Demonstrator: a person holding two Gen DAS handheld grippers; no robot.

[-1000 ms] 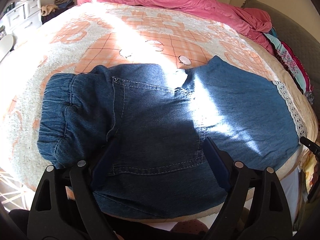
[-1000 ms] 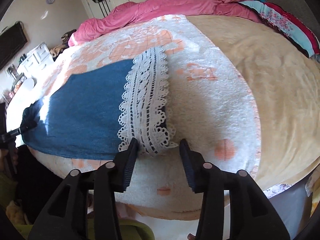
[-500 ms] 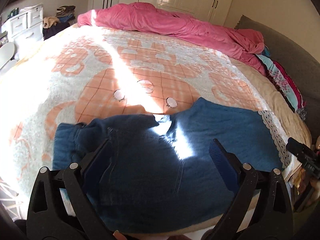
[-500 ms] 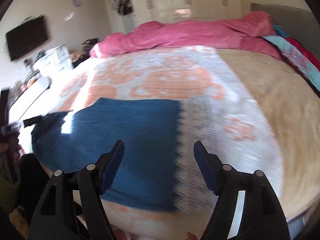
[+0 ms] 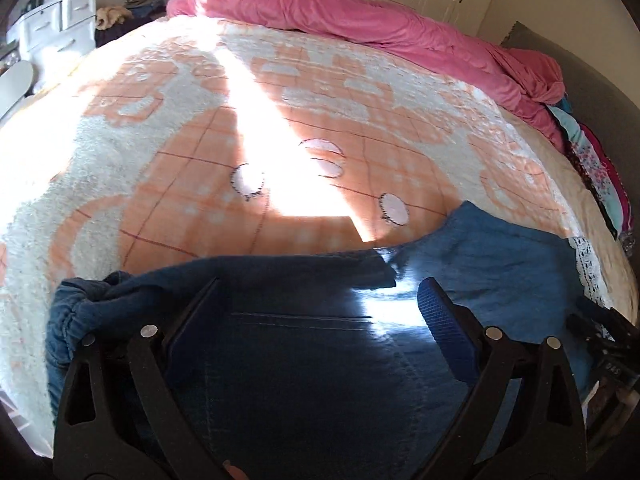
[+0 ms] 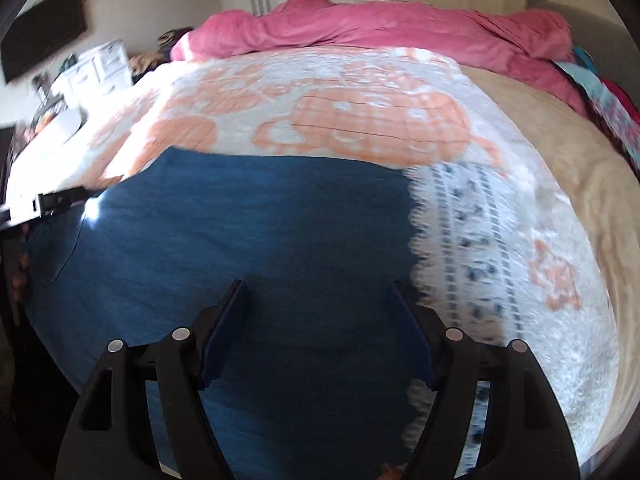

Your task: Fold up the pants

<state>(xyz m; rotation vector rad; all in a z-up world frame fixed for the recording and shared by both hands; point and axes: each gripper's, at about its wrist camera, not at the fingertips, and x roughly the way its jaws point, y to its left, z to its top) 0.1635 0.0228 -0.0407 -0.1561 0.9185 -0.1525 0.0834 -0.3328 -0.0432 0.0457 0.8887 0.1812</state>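
Both claws drawn back off the pants [image 5: 304,360], left claw [image 5: 318,300] and right claw [image 6: 318,300] spread wide, nothing gripped, no legible writing

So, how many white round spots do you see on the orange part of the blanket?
3: left spot, upper middle spot, right spot near the pants. The pants may hide more.

Left gripper [image 5: 320,312]: jaws wide apart, having just opened, nothing pinched. Right gripper [image 6: 318,320]: jaws spread, recently opened, empty; its tip visible at 4 o'clock in the left view.
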